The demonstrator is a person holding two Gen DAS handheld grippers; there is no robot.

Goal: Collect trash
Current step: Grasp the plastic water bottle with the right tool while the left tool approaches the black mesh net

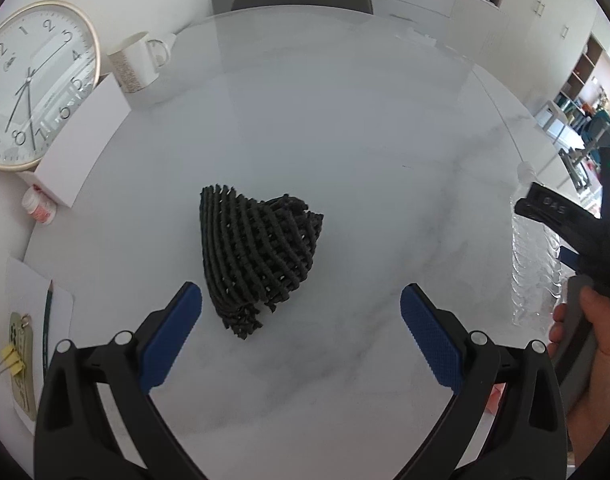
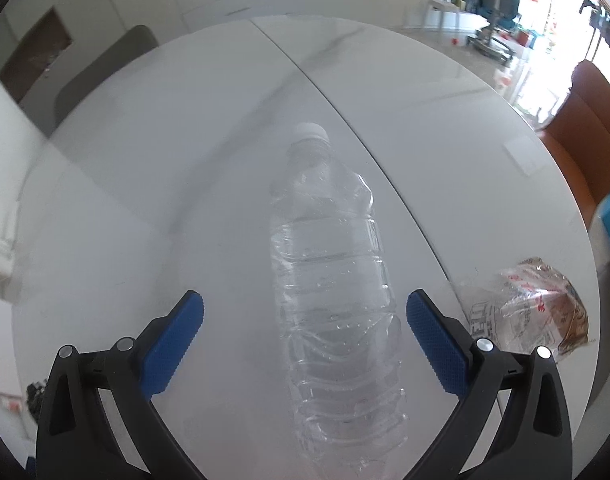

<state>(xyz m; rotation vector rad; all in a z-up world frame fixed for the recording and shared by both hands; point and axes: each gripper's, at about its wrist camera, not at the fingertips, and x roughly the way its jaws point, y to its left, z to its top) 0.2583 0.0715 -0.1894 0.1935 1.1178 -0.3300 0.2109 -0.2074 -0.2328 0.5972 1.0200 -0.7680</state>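
Right gripper (image 2: pixel 305 320) spread wide astride clear plastic bottle (image 2: pixel 333 280) lying flat on marble table (image 2: pixel 145 200), left gripper (image 1: pixel 301 316) likewise agape near black mesh (image 1: pixel 257 256); likely to squirt sideways or crumple if pinched off-centre.

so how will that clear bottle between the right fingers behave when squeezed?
The clear bottle looks thin-walled and already dented, so it will probably crumple under the open right gripper. It seems empty, so likely light. It lies on its side on the table, so a nudge could roll it.
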